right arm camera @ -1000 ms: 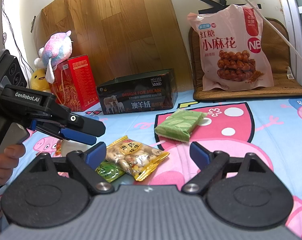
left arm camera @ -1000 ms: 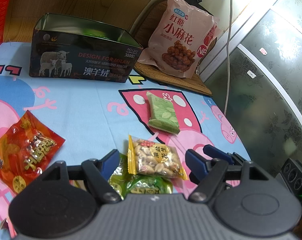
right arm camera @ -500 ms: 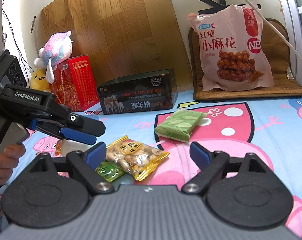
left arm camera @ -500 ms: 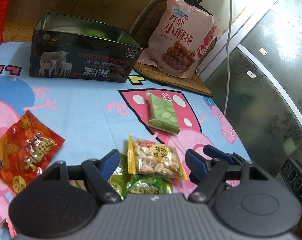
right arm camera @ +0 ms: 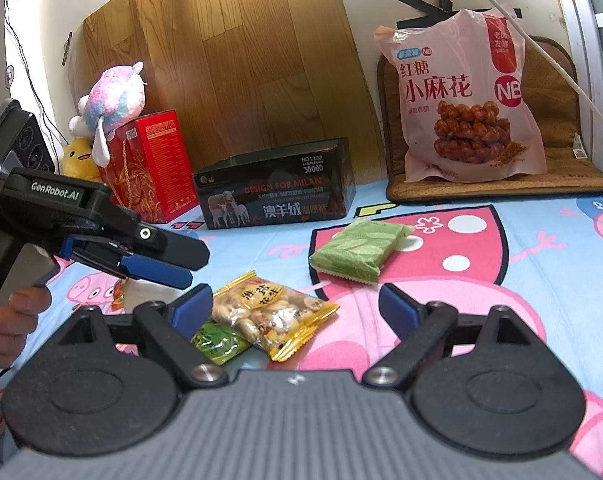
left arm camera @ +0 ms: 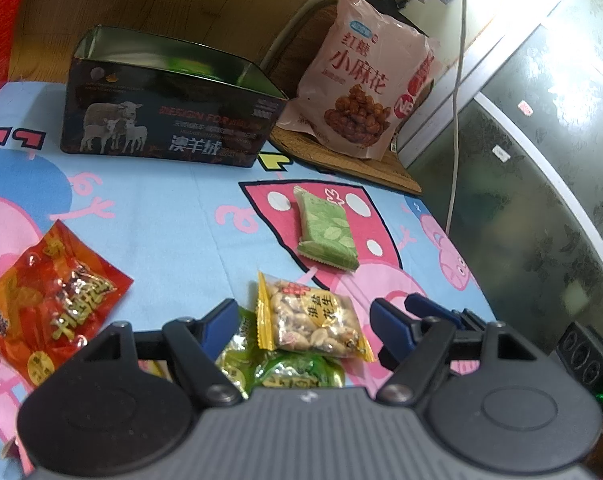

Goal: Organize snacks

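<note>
Cartoon-print tablecloth (left arm camera: 173, 216) with one open tin (left arm camera: 169, 120) at its far edge. Four small packets: peanuts (left arm camera: 313, 320) overlapping a green packet (left arm camera: 297, 372) at the near edge, green leaf-print packet (left arm camera: 327, 232) mid-cloth, red packet (left arm camera: 49, 308) toward the left edge. One large pink bag (right arm camera: 461, 96) stands at the far right corner. Left gripper (left arm camera: 305, 320) and right gripper (right arm camera: 297, 306) both gape wide, holding nothing.

Glossy metal tin (left arm camera: 169, 128), crinkly shiny plastic peanut packet (left arm camera: 313, 320), printed cloth cover (left arm camera: 173, 216), smooth wood-grain board (right arm camera: 237, 64)

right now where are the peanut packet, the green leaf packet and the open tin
peanut packet (left arm camera: 311, 322), left wrist view, clear front
green leaf packet (right arm camera: 357, 249), right wrist view, top face
open tin (left arm camera: 169, 128), left wrist view, front wall
</note>
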`<state>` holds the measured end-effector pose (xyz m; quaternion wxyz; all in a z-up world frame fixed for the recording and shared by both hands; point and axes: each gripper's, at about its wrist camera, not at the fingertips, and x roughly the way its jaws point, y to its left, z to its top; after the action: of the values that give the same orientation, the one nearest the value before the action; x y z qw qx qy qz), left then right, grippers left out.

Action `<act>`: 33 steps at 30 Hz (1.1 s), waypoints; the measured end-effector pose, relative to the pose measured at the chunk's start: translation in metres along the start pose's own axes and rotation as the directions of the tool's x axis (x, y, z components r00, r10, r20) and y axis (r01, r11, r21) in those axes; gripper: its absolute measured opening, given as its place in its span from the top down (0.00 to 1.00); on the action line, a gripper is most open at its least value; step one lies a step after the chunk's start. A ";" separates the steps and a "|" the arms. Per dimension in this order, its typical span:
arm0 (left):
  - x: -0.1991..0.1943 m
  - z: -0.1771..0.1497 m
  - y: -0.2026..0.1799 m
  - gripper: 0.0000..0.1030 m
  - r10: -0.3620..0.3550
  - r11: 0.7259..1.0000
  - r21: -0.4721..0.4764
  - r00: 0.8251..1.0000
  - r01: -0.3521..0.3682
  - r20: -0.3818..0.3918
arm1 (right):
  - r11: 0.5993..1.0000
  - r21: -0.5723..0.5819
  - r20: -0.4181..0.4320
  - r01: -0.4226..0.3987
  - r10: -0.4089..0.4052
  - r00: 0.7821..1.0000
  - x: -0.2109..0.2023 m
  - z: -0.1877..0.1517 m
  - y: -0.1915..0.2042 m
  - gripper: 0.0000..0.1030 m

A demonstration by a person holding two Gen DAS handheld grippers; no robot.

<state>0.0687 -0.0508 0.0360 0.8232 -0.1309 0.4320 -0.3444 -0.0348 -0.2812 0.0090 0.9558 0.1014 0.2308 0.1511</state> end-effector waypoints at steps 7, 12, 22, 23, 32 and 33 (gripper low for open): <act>-0.005 0.006 0.011 0.28 -0.044 0.997 -0.061 0.999 0.044 0.009 | 0.999 -0.036 -0.031 -0.031 0.030 0.999 0.001 0.000 0.003 0.17; 0.011 0.007 -0.002 0.28 -0.026 0.999 -0.018 0.999 0.026 -0.020 | 0.997 -0.044 -0.091 -0.061 0.057 0.994 0.014 0.000 0.003 0.25; 0.044 0.011 -0.026 0.41 0.107 0.984 0.154 0.991 -0.093 -0.082 | 0.997 -0.021 -0.162 -0.075 0.071 0.984 0.024 -0.006 0.000 0.49; 0.043 0.010 -0.026 0.45 0.110 0.983 0.158 0.991 -0.096 -0.080 | 0.997 -0.021 -0.160 -0.076 0.072 0.985 0.023 -0.006 0.000 0.49; -0.005 0.040 0.000 0.52 0.035 0.999 0.037 0.999 -0.036 0.021 | 0.997 -0.008 -0.156 -0.081 0.079 0.985 0.024 -0.006 -0.001 0.54; -0.002 0.041 -0.001 0.50 0.025 0.999 0.035 1.000 -0.025 0.009 | 0.997 -0.002 -0.156 -0.080 0.079 0.985 0.024 -0.006 -0.002 0.54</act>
<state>0.1006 -0.0533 0.0623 0.8313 -0.1126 0.4242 -0.3412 -0.0164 -0.2739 -0.0068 0.9286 0.0945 0.2997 0.1976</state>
